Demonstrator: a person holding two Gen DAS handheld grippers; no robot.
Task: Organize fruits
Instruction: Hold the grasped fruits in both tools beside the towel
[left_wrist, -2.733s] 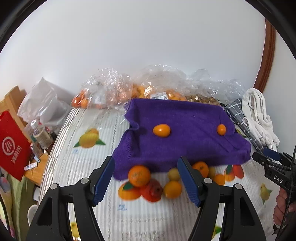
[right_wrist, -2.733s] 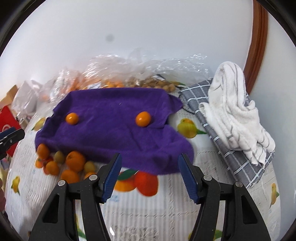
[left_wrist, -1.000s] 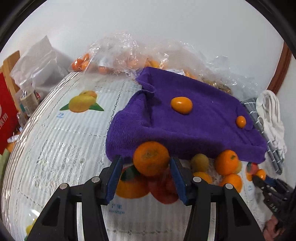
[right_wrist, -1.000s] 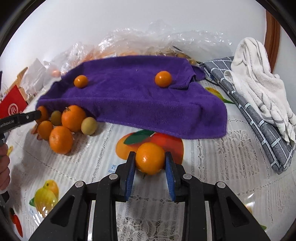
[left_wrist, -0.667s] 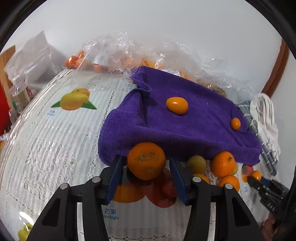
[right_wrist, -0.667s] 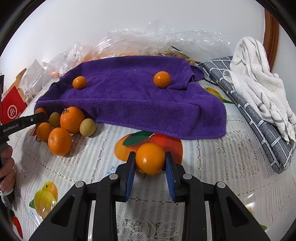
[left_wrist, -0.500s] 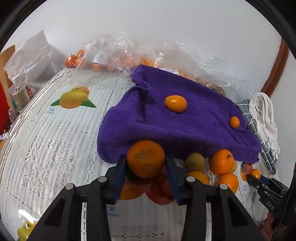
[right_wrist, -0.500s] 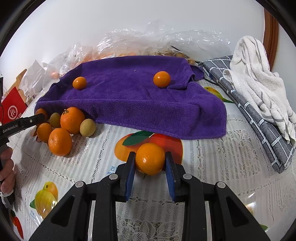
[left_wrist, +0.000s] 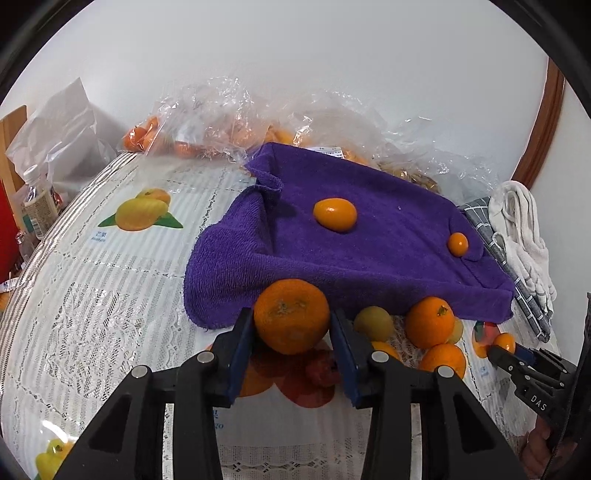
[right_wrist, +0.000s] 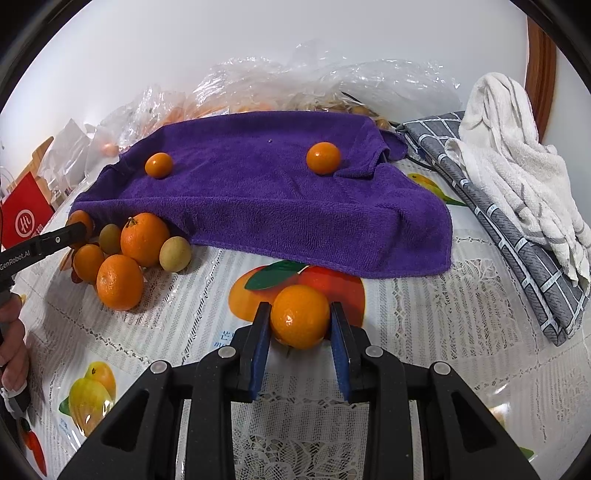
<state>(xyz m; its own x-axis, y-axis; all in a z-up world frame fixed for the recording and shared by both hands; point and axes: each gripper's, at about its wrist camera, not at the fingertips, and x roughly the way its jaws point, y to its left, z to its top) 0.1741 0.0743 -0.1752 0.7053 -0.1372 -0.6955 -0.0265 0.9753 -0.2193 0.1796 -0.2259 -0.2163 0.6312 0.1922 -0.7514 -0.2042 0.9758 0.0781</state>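
Note:
My left gripper (left_wrist: 291, 325) is shut on a large orange (left_wrist: 291, 315), held just above the table in front of the purple towel (left_wrist: 369, 236). My right gripper (right_wrist: 300, 321) is shut on a smaller orange (right_wrist: 300, 315) in front of the towel (right_wrist: 258, 192). Two small oranges lie on the towel (right_wrist: 159, 165) (right_wrist: 323, 157). A pile of oranges and two greenish fruits (right_wrist: 125, 251) sits at the towel's front left edge, also in the left wrist view (left_wrist: 428, 325).
Clear plastic bags of fruit (left_wrist: 229, 118) lie behind the towel against the wall. A grey checked cloth with a white towel (right_wrist: 517, 177) lies at the right. A red bag (right_wrist: 26, 218) and bottles (left_wrist: 37, 203) stand at the left table edge.
Both grippers came down and closed on an orange each. The left gripper has since lifted its orange slightly; the right has stayed still.

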